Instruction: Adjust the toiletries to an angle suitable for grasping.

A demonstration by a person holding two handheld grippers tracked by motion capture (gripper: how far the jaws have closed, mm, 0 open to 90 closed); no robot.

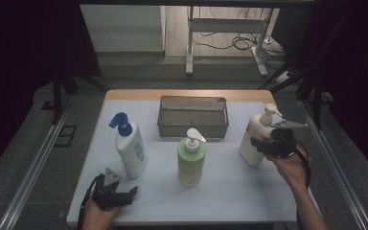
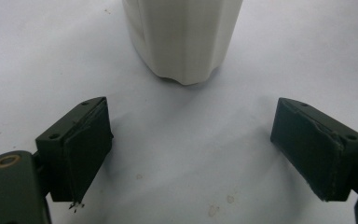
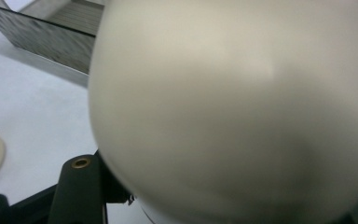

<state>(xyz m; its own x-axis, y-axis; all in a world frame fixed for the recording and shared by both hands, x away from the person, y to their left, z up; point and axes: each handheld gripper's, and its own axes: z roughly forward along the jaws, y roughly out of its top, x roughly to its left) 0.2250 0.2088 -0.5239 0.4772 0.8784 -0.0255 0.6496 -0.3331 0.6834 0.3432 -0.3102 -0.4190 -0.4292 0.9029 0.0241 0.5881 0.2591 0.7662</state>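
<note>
Three pump bottles stand on the white table: a white bottle with a blue pump on the left, a green bottle in the middle, and a cream bottle on the right. My right gripper is shut on the cream bottle at mid-height. In the right gripper view that bottle looms blurred between the jaws. My left gripper rests low at the front left, open. In the left gripper view its jaws stand wide apart with nothing between them, and the white bottle's base is just ahead.
A metal mesh basket sits at the back centre of the table, and its corner appears behind the cream bottle. Metal rails run along both sides of the table. Bare tabletop lies between the bottles and along the front edge.
</note>
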